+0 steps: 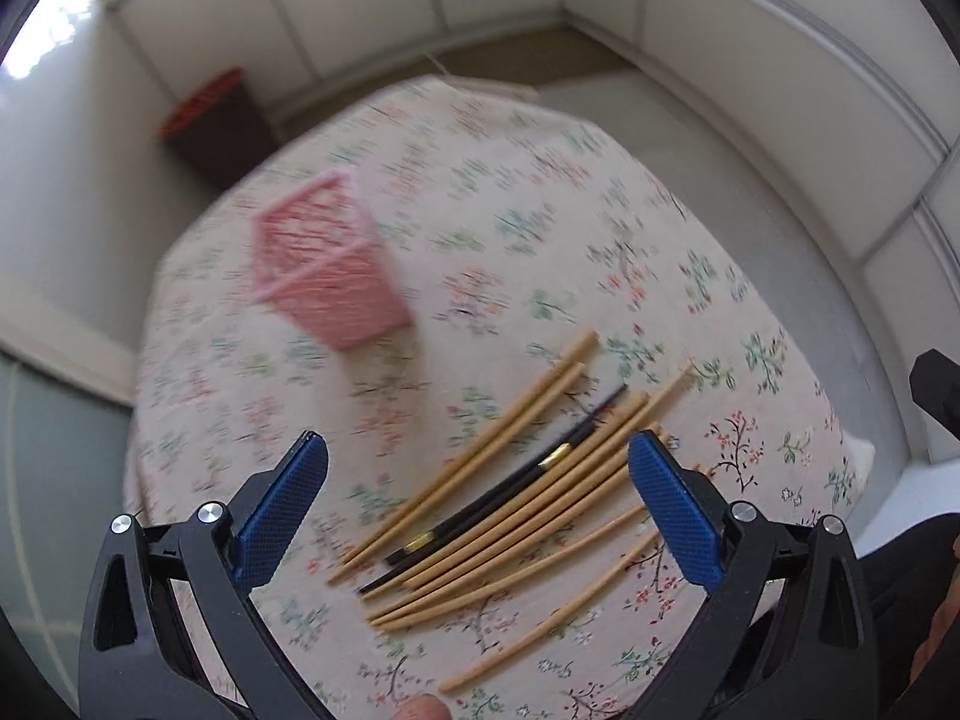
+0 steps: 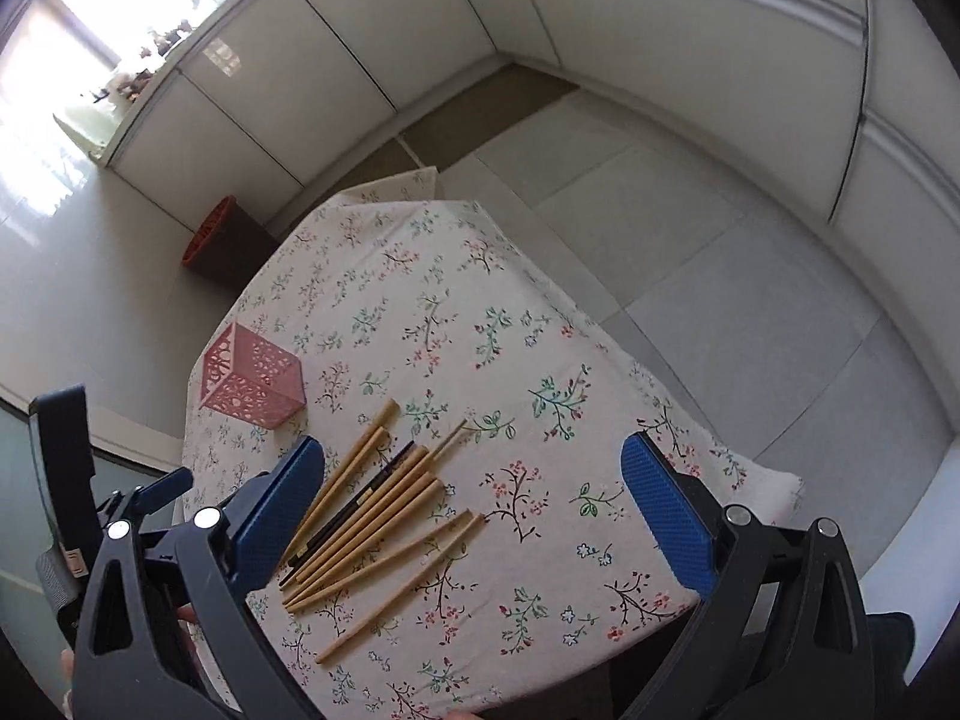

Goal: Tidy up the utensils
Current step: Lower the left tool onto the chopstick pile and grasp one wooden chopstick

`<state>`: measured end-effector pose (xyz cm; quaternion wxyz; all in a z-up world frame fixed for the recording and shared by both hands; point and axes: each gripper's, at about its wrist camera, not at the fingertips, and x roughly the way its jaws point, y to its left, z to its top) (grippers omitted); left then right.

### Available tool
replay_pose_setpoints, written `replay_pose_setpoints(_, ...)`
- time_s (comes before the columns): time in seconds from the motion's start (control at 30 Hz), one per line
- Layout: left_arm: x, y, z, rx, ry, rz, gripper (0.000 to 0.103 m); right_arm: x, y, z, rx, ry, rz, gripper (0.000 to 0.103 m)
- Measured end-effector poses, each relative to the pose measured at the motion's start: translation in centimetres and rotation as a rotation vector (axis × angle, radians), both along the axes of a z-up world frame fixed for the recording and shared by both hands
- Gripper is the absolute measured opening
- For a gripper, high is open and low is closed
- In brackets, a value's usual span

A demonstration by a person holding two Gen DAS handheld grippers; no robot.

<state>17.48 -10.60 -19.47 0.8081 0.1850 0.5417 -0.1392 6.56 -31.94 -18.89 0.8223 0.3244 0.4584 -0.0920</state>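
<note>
Several tan wooden chopsticks (image 1: 516,516) and a black pair with gold bands (image 1: 510,486) lie fanned on the floral tablecloth (image 1: 540,228). A pink perforated holder (image 1: 324,264) stands upright beyond them to the left, blurred in the left wrist view. My left gripper (image 1: 477,465) hovers open above the chopsticks, holding nothing. In the right wrist view the same chopsticks (image 2: 372,516) lie at lower left with the pink holder (image 2: 252,381) behind them. My right gripper (image 2: 474,474) is open and empty, higher above the table, with its left finger (image 2: 282,510) over the chopstick tips.
The small table (image 2: 600,324) drops off on all sides to a grey tiled floor (image 2: 750,276). A brown bin with an orange rim (image 2: 222,246) stands on the floor past the far left corner. White cabinet walls surround the room. The left gripper's body (image 2: 66,480) shows at the left edge.
</note>
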Motion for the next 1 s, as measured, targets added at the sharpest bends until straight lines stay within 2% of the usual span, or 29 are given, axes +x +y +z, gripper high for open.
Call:
replay_pose_setpoints(0.13,3.2,-3.1,-3.8,0.05,0.079,-0.057,0.096,1.0,-2.0,-3.3,0.062,0.05,-0.038,0.097)
replay_pose_setpoints(0.23,5.7,-4.6,-6.0,0.039,0.178,-0.071,0.095,1.5,-3.4,-4.7,0.145,0.082,-0.056,0.097)
replay_pose_setpoints(0.33,7.4,-5.9,-7.8,0.043,0.253,-0.096,0.084,1.9,-3.9,-5.8,0.21,0.109,-0.059,0.097)
replay_pose_setpoints(0.4,8.1,-6.5,-8.7,0.063,0.286,-0.117,0.072,2.2,-3.9,-6.2,0.221,0.119,-0.054,0.096)
replay_pose_setpoints(0.5,9.0,-6.6,-10.0,0.097,0.323,-0.126,0.067,2.5,-3.5,-6.5,0.227,0.132,-0.042,0.096)
replay_pose_setpoints(0.6,9.6,-6.1,-11.1,0.111,0.325,-0.124,0.057,2.8,-3.2,-6.8,0.233,0.143,-0.036,0.096)
replay_pose_setpoints(0.73,10.3,-5.2,-11.5,0.045,0.317,-0.128,0.049,3.1,-2.7,-6.9,0.226,0.153,-0.023,0.096)
replay_pose_setpoints(0.77,10.3,-5.0,-11.4,0.045,0.308,-0.128,0.039,3.1,-2.8,-6.9,0.22,0.154,-0.024,0.096)
replay_pose_setpoints(0.8,10.3,-5.0,-11.4,0.047,0.3,-0.13,0.021,3.1,-2.8,-6.9,0.215,0.156,-0.026,0.096)
replay_pose_setpoints(0.83,10.2,-4.9,-11.2,0.058,0.291,-0.132,0.015,3.1,-2.7,-6.9,0.212,0.157,-0.027,0.096)
replay_pose_setpoints(1.0,9.1,-3.5,-10.2,0.037,0.237,-0.121,0.013,3.3,-2.0,-6.9,0.18,0.167,-0.011,0.096)
